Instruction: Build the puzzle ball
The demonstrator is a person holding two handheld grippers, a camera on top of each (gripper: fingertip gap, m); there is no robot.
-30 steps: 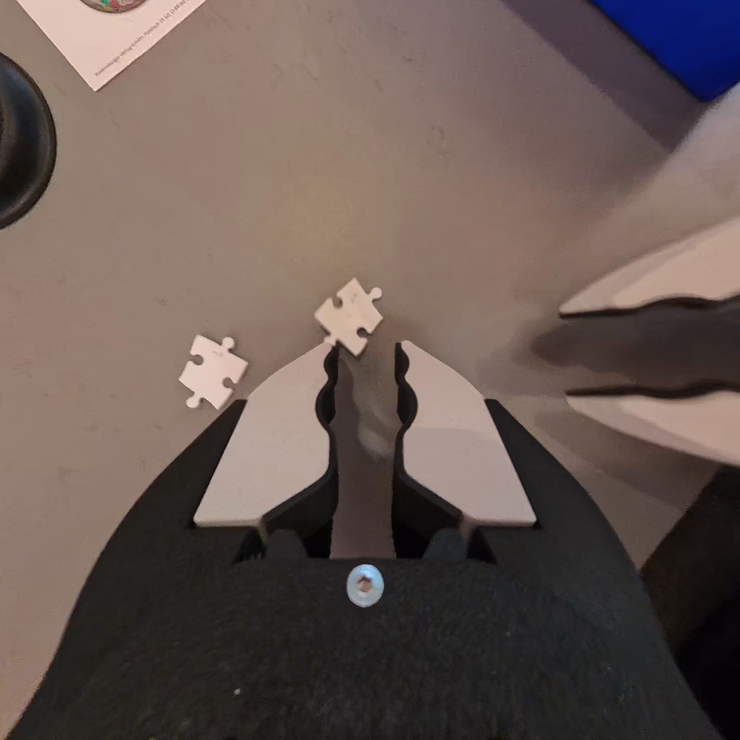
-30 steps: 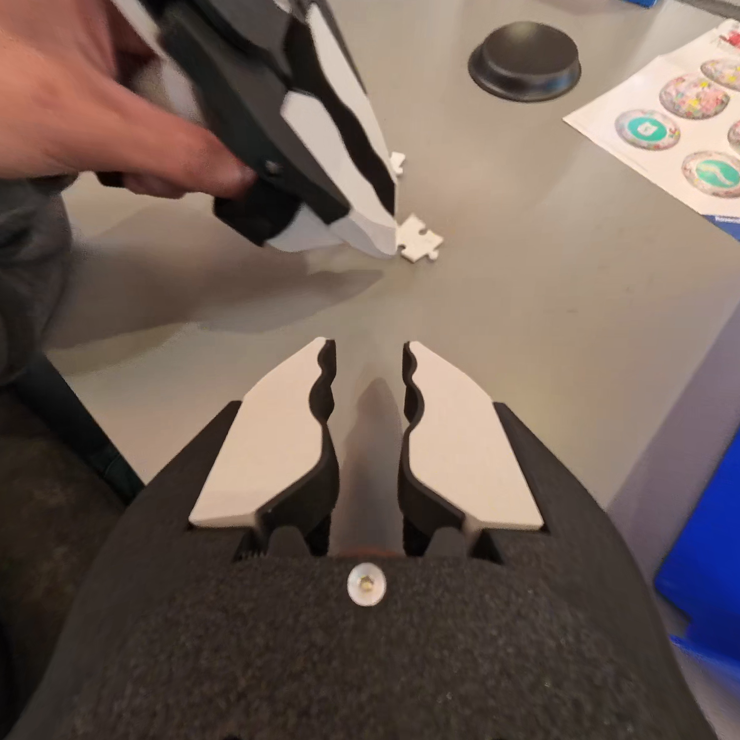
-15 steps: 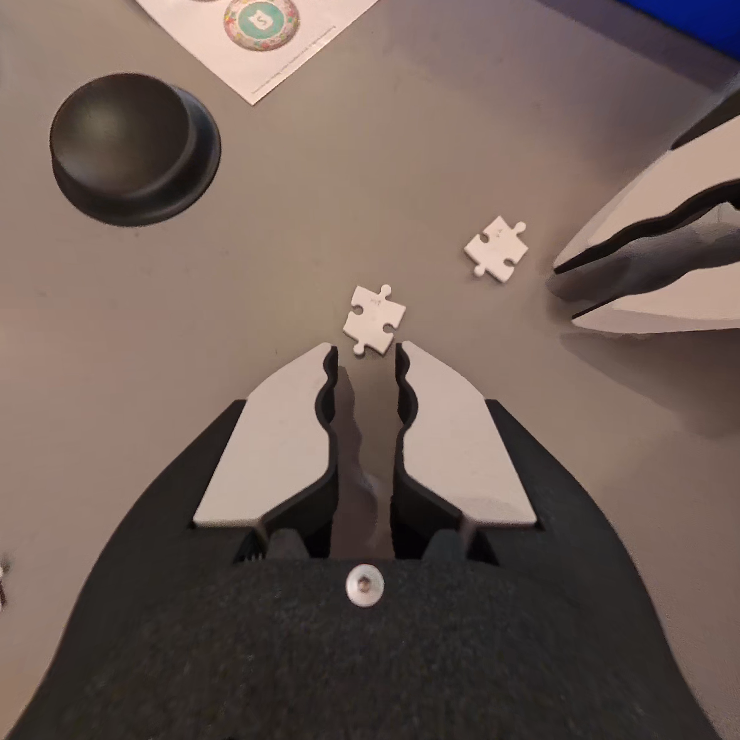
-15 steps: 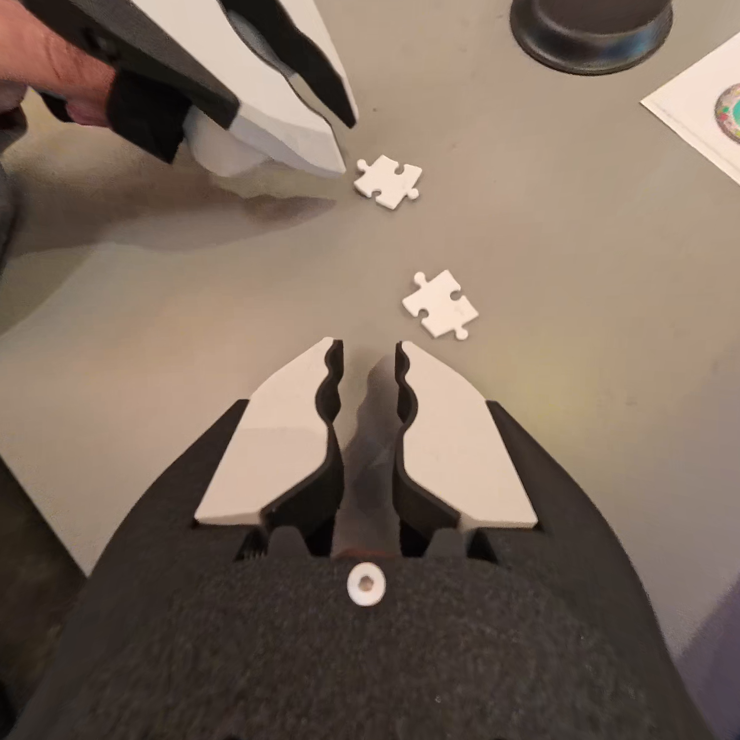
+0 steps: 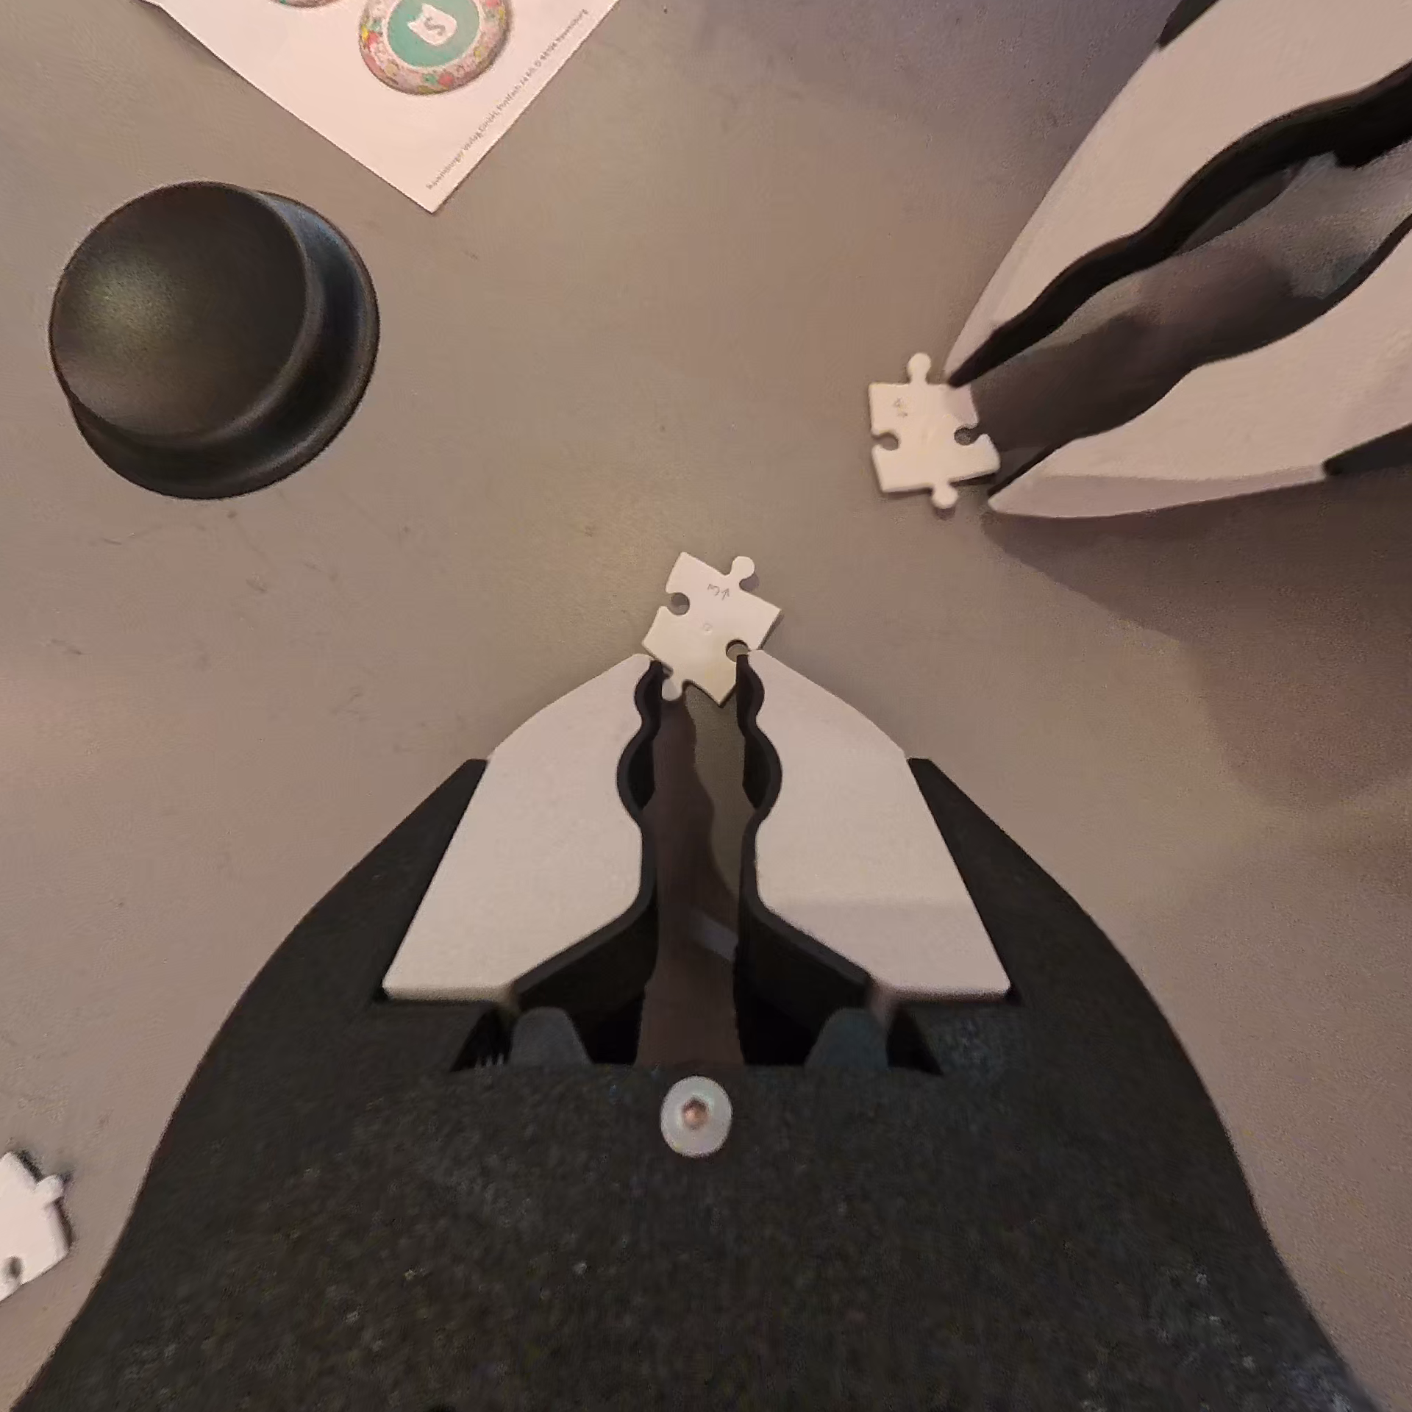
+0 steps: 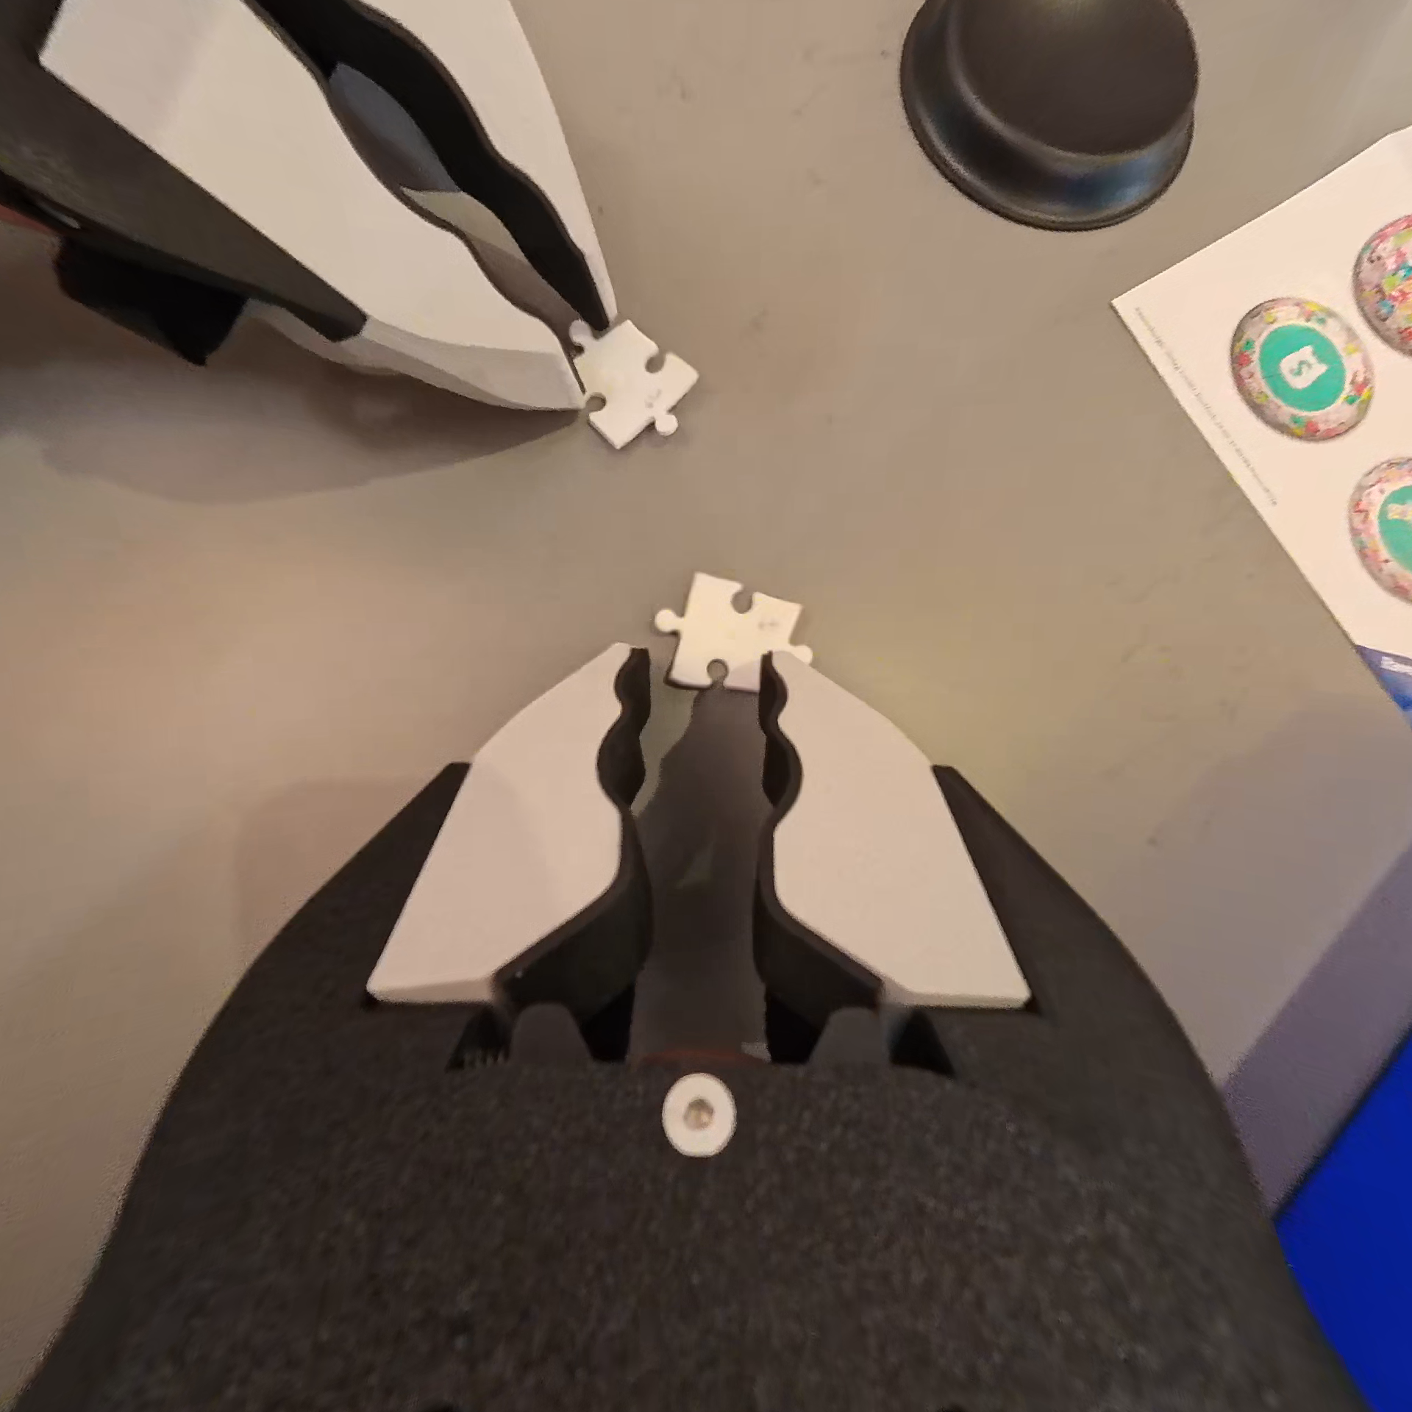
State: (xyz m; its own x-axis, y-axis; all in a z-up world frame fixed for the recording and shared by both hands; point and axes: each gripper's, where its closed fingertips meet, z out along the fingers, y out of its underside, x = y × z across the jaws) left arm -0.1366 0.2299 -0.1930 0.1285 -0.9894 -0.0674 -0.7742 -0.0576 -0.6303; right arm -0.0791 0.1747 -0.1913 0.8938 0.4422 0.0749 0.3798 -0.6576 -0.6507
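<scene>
Two white puzzle pieces lie flat on the grey table (image 5: pixel 535 458). In the left wrist view, one piece (image 5: pixel 710 623) lies right at the tips of my open left gripper (image 5: pixel 699 676), its near corner just between the fingertips. The second piece (image 5: pixel 928 428) lies at the tips of my right gripper (image 5: pixel 982 435), which comes in from the upper right. In the right wrist view, that second piece (image 6: pixel 733 630) sits at the tips of my open right gripper (image 6: pixel 701 657). The left gripper (image 6: pixel 588 359) shows at the upper left, touching its piece (image 6: pixel 638 382). Neither piece is clamped.
A black round knob (image 5: pixel 206 336) stands on the table at the left; it also shows in the right wrist view (image 6: pixel 1047 107). A white printed leaflet (image 6: pixel 1299 428) lies beyond. A third white piece (image 5: pixel 30 1222) lies at the lower left. A blue box (image 6: pixel 1360 1146) sits past the table edge. My hands' fingertips stand some 8 centimetres from each other. The black round knob (image 5: pixel 206 336) sits 12 centimetres or so from the ends of my left fingers. Seen from the right wrist view (image 6: pixel 1026 30) as well.
Both grippers have come down and forward towards the table. Each now has a puzzle piece right at its fingertips. The jaws stay open about as wide as before.
</scene>
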